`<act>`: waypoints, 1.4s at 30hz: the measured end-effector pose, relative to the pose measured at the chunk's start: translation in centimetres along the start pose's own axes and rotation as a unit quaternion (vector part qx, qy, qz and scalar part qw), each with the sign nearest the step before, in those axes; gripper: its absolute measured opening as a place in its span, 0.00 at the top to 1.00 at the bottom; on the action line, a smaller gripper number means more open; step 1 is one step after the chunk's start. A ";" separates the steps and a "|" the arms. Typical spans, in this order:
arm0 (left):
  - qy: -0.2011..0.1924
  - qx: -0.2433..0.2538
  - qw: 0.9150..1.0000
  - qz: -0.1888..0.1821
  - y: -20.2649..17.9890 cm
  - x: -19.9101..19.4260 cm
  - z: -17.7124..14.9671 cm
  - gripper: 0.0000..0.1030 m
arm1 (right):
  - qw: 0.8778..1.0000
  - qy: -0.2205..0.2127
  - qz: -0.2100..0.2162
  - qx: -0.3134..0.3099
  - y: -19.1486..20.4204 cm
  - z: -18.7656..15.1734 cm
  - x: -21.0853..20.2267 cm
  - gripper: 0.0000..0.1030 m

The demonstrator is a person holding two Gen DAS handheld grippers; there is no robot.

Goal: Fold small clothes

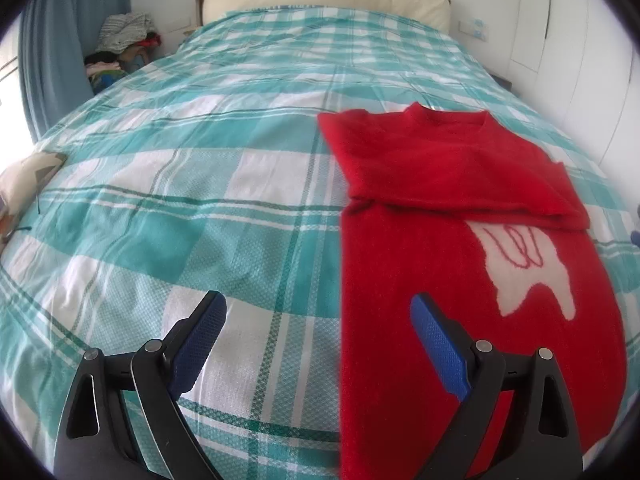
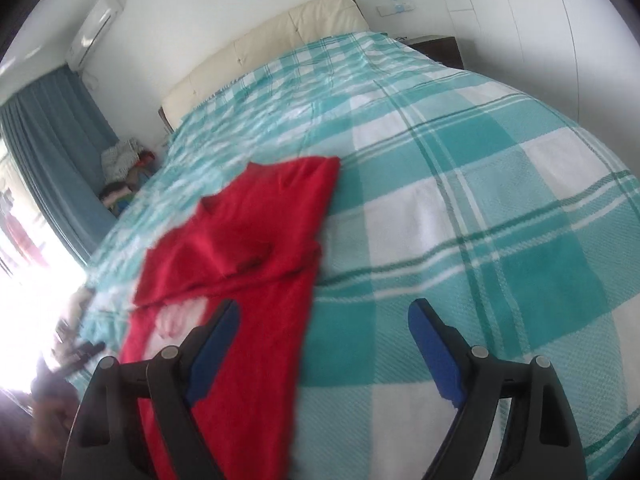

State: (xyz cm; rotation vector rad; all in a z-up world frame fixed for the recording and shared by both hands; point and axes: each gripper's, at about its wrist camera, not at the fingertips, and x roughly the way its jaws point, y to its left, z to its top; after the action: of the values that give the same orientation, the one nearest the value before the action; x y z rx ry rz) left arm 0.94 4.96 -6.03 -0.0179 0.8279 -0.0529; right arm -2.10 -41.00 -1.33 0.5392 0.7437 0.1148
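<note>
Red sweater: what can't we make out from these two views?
- Sweater hem: cut off by the bottom edge in the left wrist view, partly behind the left gripper.
- White motif: its top lies under the folded sleeves; blurred and washed out in the right wrist view.
- Sweater's left edge, right wrist view: blurred, partly behind the right gripper.
- Pile by the curtain: too small to identify.

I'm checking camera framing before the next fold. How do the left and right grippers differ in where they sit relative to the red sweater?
The left gripper sits over the red sweater's left edge, with its right finger over red knit and its left finger over the plaid bedspread. The right gripper mirrors that: its left finger is over the sweater, its right finger over bedspread. Both are open and empty, with blue pads.
</note>
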 end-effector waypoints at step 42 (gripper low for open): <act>0.009 -0.041 0.999 -0.014 1.7 0.8 -1.1 0.08 | 0.969 -0.037 -0.163 -0.183 0.1 -8.1 -1.7 0.34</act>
State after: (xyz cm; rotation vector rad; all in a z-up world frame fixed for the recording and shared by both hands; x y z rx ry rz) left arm 0.69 6.58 -7.44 -0.1058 0.8481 -0.0450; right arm -8.82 -37.99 -5.15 0.0647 0.7075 -0.0737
